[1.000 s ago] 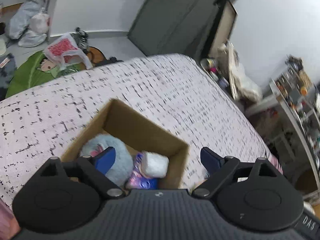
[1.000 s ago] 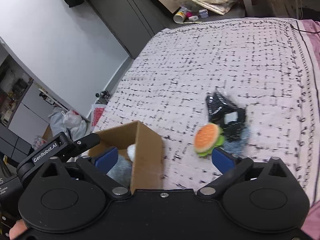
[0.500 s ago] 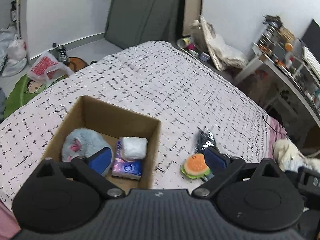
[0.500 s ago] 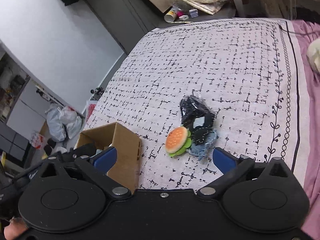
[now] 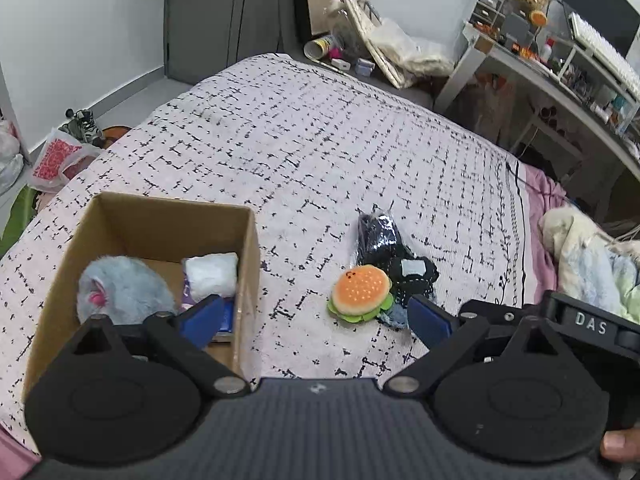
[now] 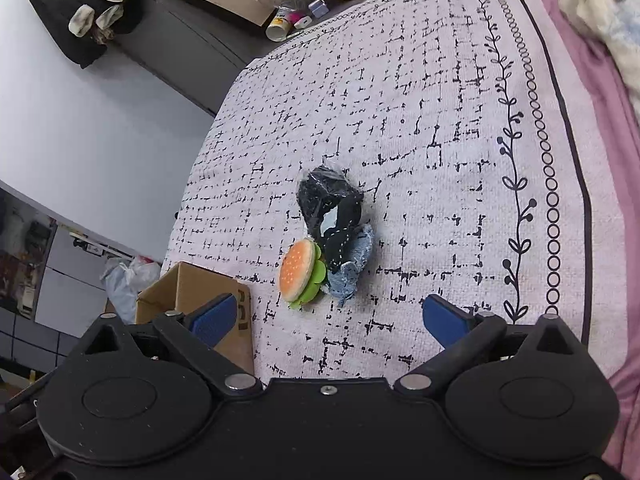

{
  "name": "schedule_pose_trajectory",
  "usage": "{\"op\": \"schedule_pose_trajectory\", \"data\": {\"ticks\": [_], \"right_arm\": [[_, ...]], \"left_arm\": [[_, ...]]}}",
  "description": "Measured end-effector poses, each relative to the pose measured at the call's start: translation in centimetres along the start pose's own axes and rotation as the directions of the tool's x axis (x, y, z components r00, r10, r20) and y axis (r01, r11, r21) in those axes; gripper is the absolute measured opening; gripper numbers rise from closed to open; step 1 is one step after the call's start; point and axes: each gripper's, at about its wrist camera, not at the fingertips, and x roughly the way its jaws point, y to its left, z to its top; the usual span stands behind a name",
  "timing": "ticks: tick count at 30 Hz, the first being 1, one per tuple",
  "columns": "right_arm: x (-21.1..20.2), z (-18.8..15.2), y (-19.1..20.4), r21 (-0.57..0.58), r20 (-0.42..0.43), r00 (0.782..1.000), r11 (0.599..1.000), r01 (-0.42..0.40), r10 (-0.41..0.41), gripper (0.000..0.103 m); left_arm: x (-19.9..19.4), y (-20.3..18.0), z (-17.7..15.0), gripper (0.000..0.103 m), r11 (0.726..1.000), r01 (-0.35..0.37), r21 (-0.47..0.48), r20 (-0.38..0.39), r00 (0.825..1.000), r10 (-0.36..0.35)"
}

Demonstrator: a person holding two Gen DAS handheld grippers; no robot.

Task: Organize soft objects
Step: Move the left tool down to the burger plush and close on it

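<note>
Your left hand-held gripper [image 5: 314, 318] is released, its blue fingers [image 5: 202, 316] spread wide and holding nothing; it hovers above the bed [image 5: 320, 152], with one finger over the box [image 5: 248, 264] and the other near the loose pile. Your right hand-held gripper [image 6: 328, 318] is likewise released and empty, poised above the bed with the pile ahead between its fingers.

The box sits on the bed to the left. Inside it lie a grey plush [image 5: 124, 288], a white bundle [image 5: 210, 274] and a purple packet [image 5: 188, 300] under the bundle.

Outside the box, well apart from it, three soft items lie touching: a burger plush [image 5: 360, 292], a black pouch [image 5: 390, 248] in clear wrap behind it, and a denim piece [image 6: 354, 264] beneath the pouch. None is gripped.

A pale bundle of cloth [image 5: 592, 256] lies at the bed's far right edge.
</note>
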Motion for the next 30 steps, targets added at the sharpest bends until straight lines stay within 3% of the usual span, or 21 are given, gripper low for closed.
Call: {"op": "schedule_pose_trajectory", "data": {"ticks": [2, 4, 15, 20, 25, 29, 30], "right_arm": [[0.7, 0.0, -0.5, 0.013, -0.011, 1.000, 1.000, -0.003, 0.003, 0.083], [1.4, -0.1, -1.0, 0.040, -0.027, 1.000, 0.999, -0.011, 0.012, 0.077], [4.7, 0.7, -3.2, 0.131, -0.074, 0.994, 0.989, -0.068, 0.078, 0.057], [6.6, 1.5, -3.5, 0.127, -0.095, 0.992, 0.989, -0.071, 0.083, 0.040], [7.2, 1.5, -3.1, 0.087, -0.122, 0.988, 0.992, -0.088, 0.099, 0.035], [7.8, 1.0, -2.5, 0.047, -0.147, 0.985, 0.995, -0.090, 0.096, 0.010], [8.0, 1.0, -2.4, 0.040, -0.144, 0.985, 0.995, -0.088, 0.093, 0.008]], "left_arm": [[0.2, -0.5, 0.0, 0.096, 1.000, -0.005, 0.009, 0.006, 1.000, 0.005], [0.6, -1.0, 0.2, 0.095, 1.000, -0.008, 0.012, 0.010, 1.000, 0.008], [4.5, -3.9, 1.7, 0.072, 0.995, -0.023, 0.099, -0.041, 0.999, 0.027], [7.0, -4.6, 2.2, 0.065, 0.994, -0.046, 0.101, -0.084, 0.995, 0.055], [8.9, -5.0, 2.8, 0.065, 0.995, -0.049, 0.089, -0.122, 0.991, 0.060], [10.3, -5.3, 2.8, 0.065, 0.993, -0.062, 0.100, -0.146, 0.986, 0.076], [10.5, -5.3, 2.8, 0.065, 0.994, -0.060, 0.093, -0.154, 0.985, 0.074]]}}
